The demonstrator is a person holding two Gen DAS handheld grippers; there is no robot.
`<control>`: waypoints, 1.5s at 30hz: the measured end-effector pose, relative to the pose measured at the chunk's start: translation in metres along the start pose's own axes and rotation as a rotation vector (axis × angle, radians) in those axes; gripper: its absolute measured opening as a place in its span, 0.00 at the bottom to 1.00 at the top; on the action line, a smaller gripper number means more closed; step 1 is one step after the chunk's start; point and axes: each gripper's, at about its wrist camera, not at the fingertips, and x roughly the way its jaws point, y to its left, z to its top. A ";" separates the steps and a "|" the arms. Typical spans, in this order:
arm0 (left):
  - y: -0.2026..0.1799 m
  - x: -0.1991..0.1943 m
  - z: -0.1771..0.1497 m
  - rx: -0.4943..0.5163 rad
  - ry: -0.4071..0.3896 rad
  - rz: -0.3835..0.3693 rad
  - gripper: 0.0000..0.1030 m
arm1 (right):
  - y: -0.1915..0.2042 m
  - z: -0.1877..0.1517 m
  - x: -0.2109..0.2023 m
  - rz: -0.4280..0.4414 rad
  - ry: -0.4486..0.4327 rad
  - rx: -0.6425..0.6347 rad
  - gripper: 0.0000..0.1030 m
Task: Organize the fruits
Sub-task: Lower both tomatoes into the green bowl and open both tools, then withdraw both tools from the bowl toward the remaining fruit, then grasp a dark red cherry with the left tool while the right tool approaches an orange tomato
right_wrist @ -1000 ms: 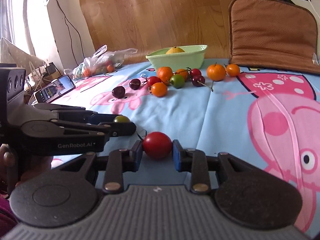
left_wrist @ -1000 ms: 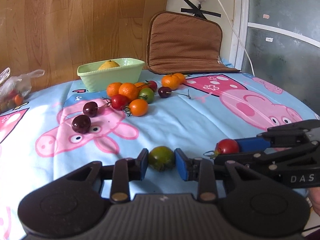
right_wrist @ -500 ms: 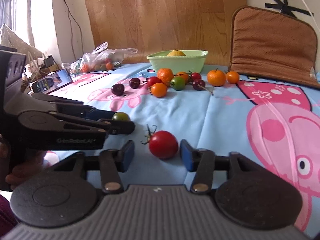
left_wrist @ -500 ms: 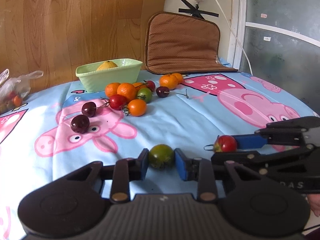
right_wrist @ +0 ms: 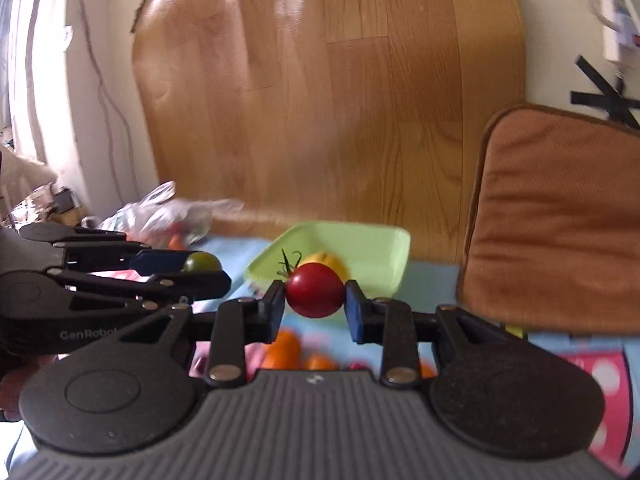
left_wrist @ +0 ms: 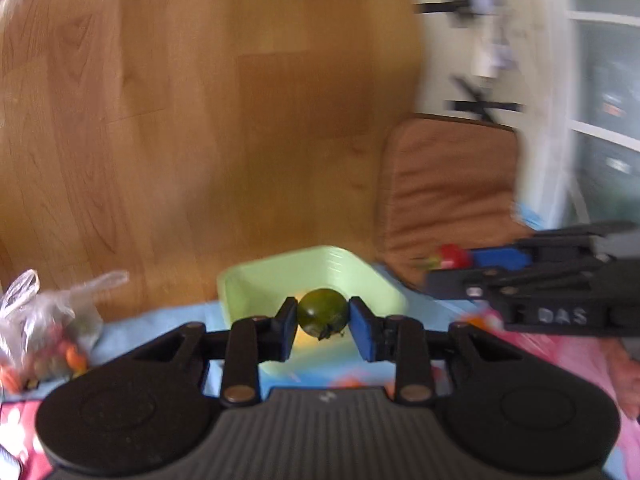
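Fingers of the left gripper, blue-padded, pinch a small dark green tomato from both sides; the fruit is off the tabletop, raised in front of a pale green rectangular plastic basin. Fingers of the right gripper are likewise closed on a round red cherry tomato with its green stem pointing up; it too is held in the air, in line with the same basin. A yellow fruit lies inside the basin, partly hidden behind the red tomato. From the left wrist view the right gripper appears to the right of the basin, level with its rim, carrying the red tomato. From the right wrist view the left gripper sits left of the basin with the green tomato between its pads. Orange fruits remain on the blue cartoon-print tablecloth below the right gripper, blurred. A clear plastic bag of fruit rests at the left edge of the tabletop. A brown padded cushion leans upright behind the basin against a wood-grain panel. Both views show motion blur.
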 end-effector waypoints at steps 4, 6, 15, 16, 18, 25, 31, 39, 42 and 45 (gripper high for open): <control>0.036 0.056 0.006 -0.146 0.095 0.004 0.27 | -0.016 0.001 0.050 -0.025 0.088 0.019 0.34; 0.041 0.072 0.001 -0.158 0.123 0.009 0.27 | -0.018 -0.007 0.064 -0.018 0.121 0.007 0.34; 0.041 0.102 -0.016 -0.148 0.200 0.063 0.31 | -0.015 -0.018 0.096 -0.016 0.177 -0.028 0.36; 0.040 0.101 -0.015 -0.149 0.203 0.057 0.31 | -0.015 -0.018 0.095 -0.019 0.174 -0.026 0.37; 0.040 0.094 -0.013 -0.153 0.190 0.062 0.33 | -0.016 -0.017 0.091 -0.018 0.161 -0.011 0.43; 0.041 0.011 -0.034 -0.162 0.068 0.016 0.39 | -0.007 -0.030 0.025 0.021 0.084 0.014 0.43; 0.020 -0.049 -0.096 -0.141 0.031 0.063 0.44 | 0.018 -0.088 -0.032 0.083 0.064 0.076 0.43; -0.008 -0.049 -0.135 -0.084 0.076 0.154 0.48 | 0.045 -0.112 -0.020 0.066 0.134 0.098 0.43; -0.004 -0.045 -0.133 -0.103 0.076 0.160 0.50 | 0.051 -0.110 -0.012 0.052 0.147 0.079 0.43; -0.002 -0.038 -0.133 -0.106 0.088 0.159 0.51 | 0.053 -0.111 -0.005 0.038 0.156 0.067 0.43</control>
